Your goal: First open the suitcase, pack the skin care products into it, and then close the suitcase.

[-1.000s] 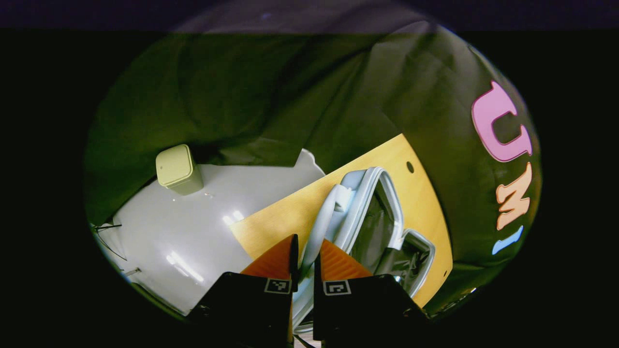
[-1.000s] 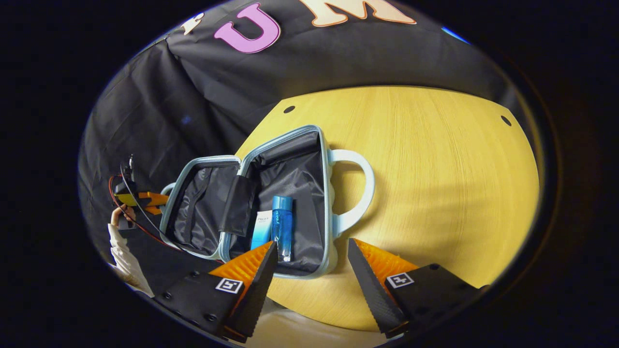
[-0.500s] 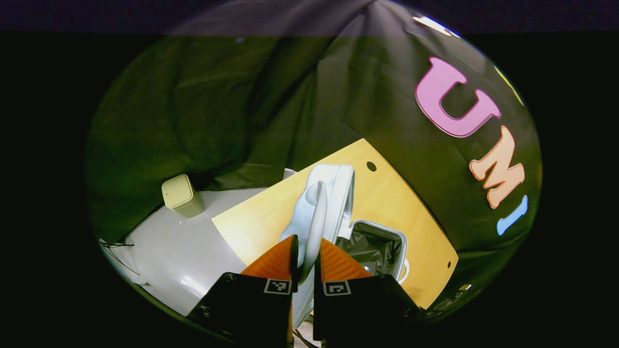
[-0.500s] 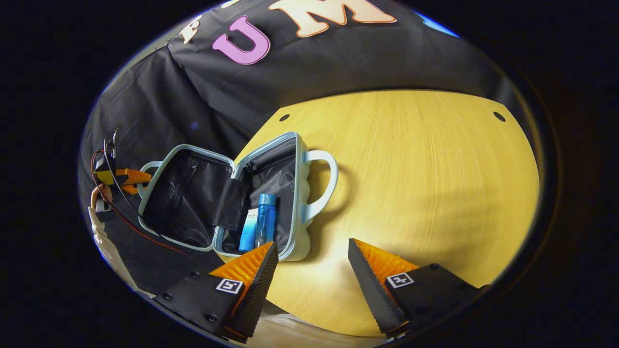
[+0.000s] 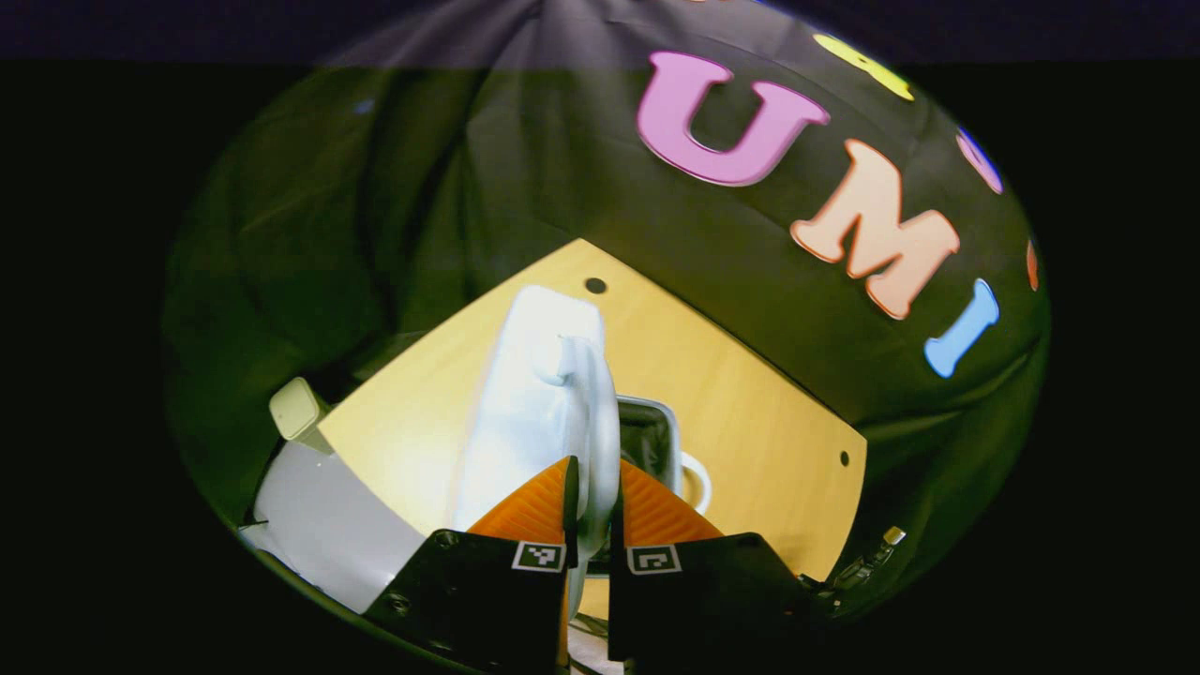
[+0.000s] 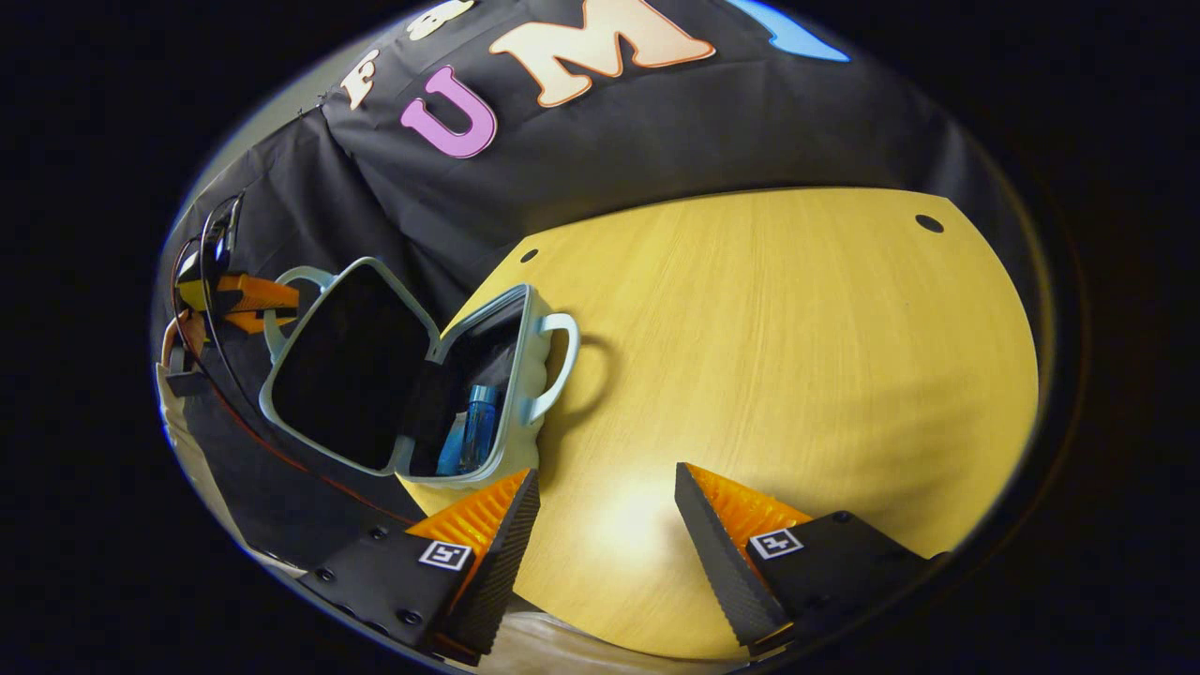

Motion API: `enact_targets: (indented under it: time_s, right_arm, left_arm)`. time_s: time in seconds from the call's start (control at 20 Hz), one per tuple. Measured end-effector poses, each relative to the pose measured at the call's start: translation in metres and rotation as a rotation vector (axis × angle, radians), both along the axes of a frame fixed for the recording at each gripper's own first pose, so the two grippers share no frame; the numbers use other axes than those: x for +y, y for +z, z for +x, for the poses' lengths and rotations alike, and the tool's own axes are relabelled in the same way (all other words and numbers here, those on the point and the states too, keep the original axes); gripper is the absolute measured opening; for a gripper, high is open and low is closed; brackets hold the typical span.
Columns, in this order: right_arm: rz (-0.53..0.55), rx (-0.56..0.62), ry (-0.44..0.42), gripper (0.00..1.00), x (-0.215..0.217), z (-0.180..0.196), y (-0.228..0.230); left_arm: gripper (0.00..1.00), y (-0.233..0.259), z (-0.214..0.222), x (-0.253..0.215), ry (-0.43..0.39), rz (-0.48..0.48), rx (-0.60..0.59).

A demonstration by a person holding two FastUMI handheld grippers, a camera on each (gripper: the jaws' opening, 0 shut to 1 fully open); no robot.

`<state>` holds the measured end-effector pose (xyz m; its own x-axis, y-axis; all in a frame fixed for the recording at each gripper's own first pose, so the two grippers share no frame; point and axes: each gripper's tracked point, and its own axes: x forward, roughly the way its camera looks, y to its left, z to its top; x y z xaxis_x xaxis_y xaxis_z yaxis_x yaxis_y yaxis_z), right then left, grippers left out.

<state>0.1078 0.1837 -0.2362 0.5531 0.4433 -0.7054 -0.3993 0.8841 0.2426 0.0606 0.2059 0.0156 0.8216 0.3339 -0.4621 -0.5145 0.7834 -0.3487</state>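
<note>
My left gripper (image 5: pixel 589 506) clamped on lid handle (image 5: pixel 600 441) of suitcase (image 6: pixel 412 375), frame centre. Shell looks stiff, light; handle best hold. Right gripper (image 6: pixel 607 525) wide open, empty.

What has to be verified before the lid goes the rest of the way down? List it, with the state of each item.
1. Left gripper shut on the lid handle: ok, both fingers press on it.
2. Lid partly raised, not yet shut: ok.
3. Blue bottle and tube inside the suitcase base: ok.
4. Nothing sticking over the base rim: cannot tell, the lid hides part of the rim.
5. Right gripper open and off the suitcase: ok, it is above the bare table.
6. Base steady on the table: cannot tell.
</note>
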Motion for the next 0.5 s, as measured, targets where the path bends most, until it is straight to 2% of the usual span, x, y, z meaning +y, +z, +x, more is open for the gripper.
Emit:
enact_targets:
  time_s: [0.25, 0.3, 0.35, 0.5]
  right_arm:
    - [0.006, -0.034, -0.026, 0.92, -0.023, -0.001, 0.013]
    - [0.005, -0.042, -0.035, 0.92, -0.026, 0.000, 0.016]
    - [0.005, -0.051, -0.043, 0.91, -0.029, 0.001, 0.017]
    - [-0.001, -0.068, -0.074, 0.92, -0.039, 0.003, 0.022]
  left_arm:
    - [0.10, -0.043, 0.080, -0.071, -0.164, -0.049, 0.073]
    - [0.06, -0.058, 0.094, -0.083, -0.186, -0.050, 0.104]
    - [0.10, -0.071, 0.106, -0.090, -0.206, -0.044, 0.138]
    - [0.10, -0.103, 0.132, -0.111, -0.253, -0.016, 0.248]
